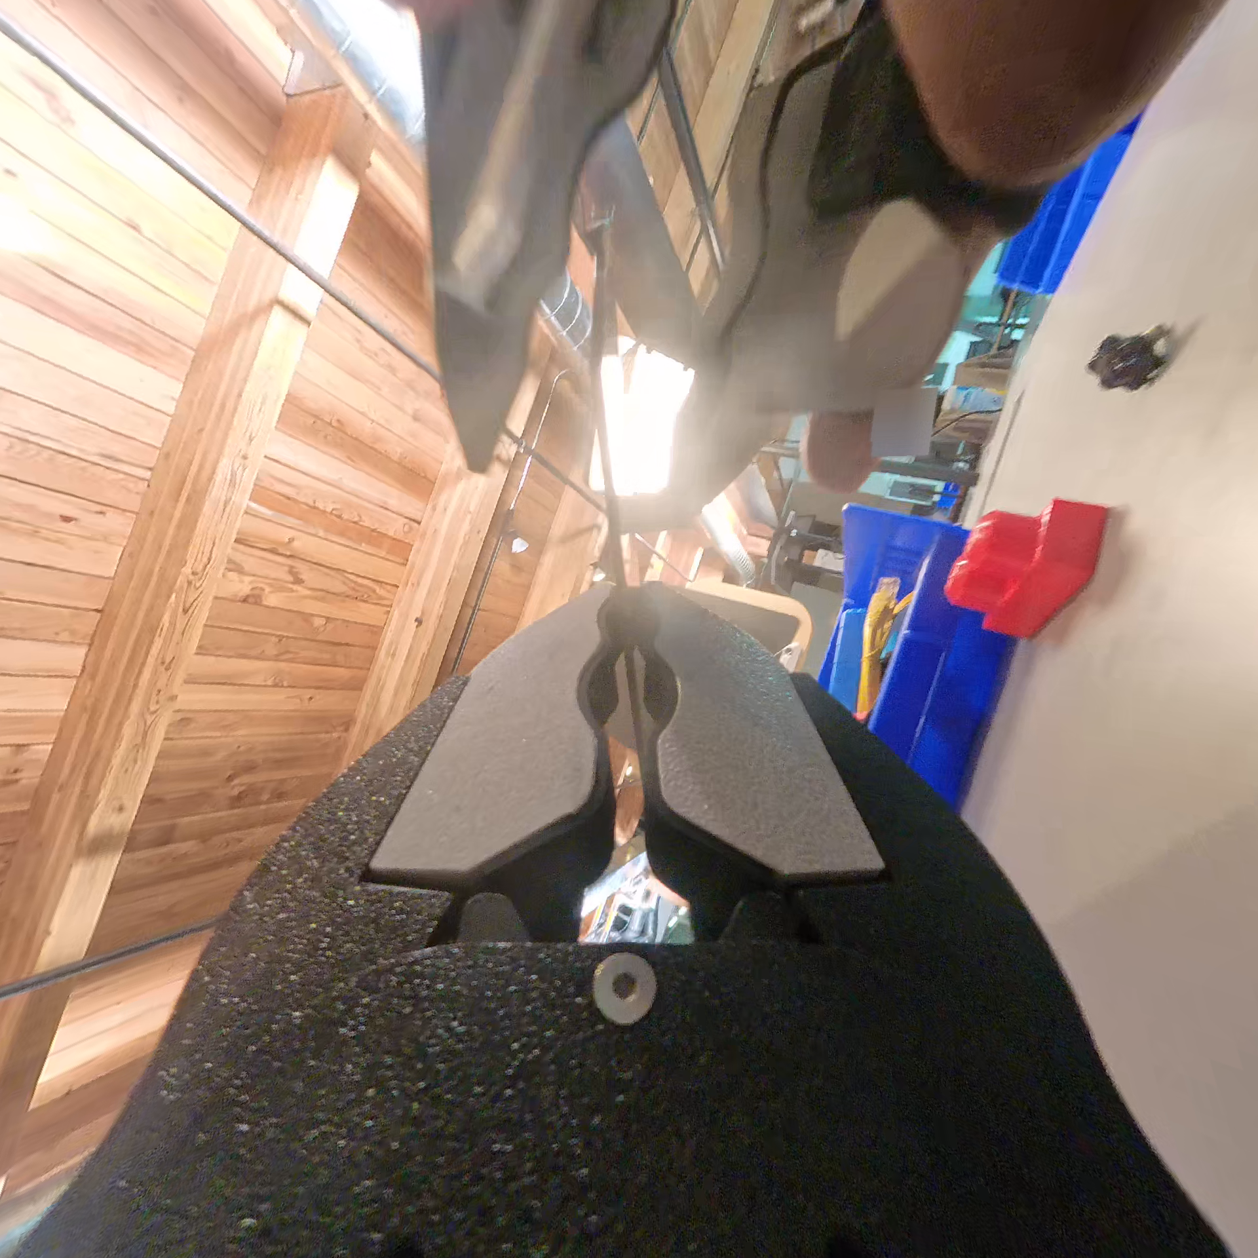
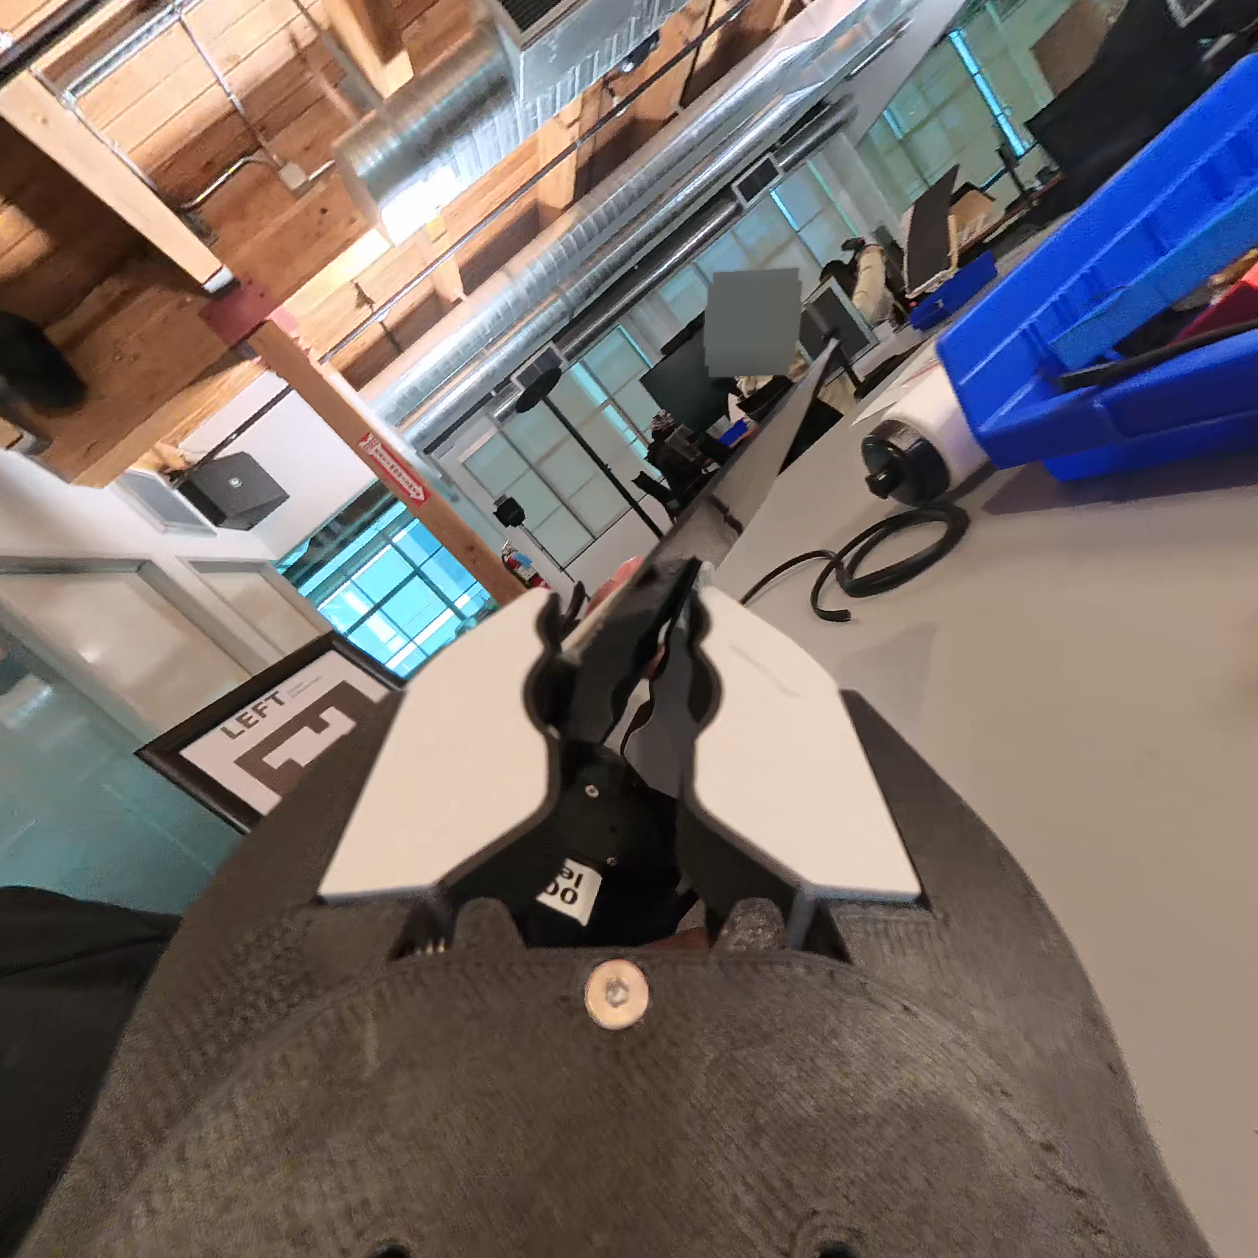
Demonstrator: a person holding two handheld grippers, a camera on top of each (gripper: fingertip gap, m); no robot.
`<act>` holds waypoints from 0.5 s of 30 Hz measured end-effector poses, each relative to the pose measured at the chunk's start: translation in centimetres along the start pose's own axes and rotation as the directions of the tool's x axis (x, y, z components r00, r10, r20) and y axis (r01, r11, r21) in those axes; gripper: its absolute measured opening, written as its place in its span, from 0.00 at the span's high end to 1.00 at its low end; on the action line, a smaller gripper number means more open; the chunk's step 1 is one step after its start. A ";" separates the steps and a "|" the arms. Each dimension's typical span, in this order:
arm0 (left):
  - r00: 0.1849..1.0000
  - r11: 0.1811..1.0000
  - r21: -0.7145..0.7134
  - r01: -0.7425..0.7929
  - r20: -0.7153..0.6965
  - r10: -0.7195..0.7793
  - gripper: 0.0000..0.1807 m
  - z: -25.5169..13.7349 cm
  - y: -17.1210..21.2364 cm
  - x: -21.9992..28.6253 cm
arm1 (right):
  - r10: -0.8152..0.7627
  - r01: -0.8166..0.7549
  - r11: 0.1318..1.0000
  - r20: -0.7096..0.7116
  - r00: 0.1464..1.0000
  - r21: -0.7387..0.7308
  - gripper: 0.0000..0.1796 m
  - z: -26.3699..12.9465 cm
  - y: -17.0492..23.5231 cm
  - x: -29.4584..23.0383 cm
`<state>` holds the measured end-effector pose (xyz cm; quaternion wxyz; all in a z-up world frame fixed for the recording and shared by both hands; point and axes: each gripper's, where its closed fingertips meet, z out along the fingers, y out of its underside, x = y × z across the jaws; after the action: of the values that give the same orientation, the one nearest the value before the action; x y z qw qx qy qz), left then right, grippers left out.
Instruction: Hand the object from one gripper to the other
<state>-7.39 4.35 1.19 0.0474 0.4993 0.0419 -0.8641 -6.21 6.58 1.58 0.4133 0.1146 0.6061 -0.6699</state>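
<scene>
A thin flat black strip is the object. My left gripper, with dark grey fingers, is shut on its lower end. The strip runs up between the blurred grey fingers of the right gripper, which stand apart on either side of it. In the right wrist view, my right gripper has white fingers a little apart, with the black strip between them and reaching past the tips. The left gripper's black body lies just below them.
A white table carries a red block and a small black part. Blue bins stand at its edge. The right wrist view shows a blue bin, a coiled black cable and a black-capped white roll.
</scene>
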 end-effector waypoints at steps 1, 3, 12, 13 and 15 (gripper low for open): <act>1.000 1.000 0.007 0.009 -0.021 -0.009 0.99 0.0 -0.3 0.5 | 0.008 -0.008 1.000 -0.015 1.000 0.013 0.84 -0.2 -0.2 0.4; 0.996 0.998 0.000 0.058 -0.073 -0.058 0.96 0.2 -0.2 1.3 | 0.014 -0.012 0.999 -0.063 0.998 0.031 0.93 -0.5 -0.6 1.6; 0.855 0.883 -0.032 0.468 -0.236 -0.461 0.66 -0.4 2.1 0.3 | -0.259 0.267 0.960 -0.093 0.961 0.082 1.00 -2.4 -3.8 1.9; 0.816 0.848 -0.030 0.529 -0.260 -0.517 0.66 -0.6 2.1 0.2 | -0.303 0.311 0.947 -0.102 0.947 0.075 0.99 -2.6 -4.0 1.9; 0.720 0.770 -0.036 0.637 -0.329 -0.611 0.66 -1.1 2.1 -0.1 | -0.364 0.372 0.926 -0.114 0.925 0.059 0.99 -3.0 -4.5 1.9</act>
<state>-6.16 2.42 0.66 -0.2738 0.5913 0.1803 -0.7368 -11.59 8.13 2.82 0.2444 0.0489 0.6096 -0.7526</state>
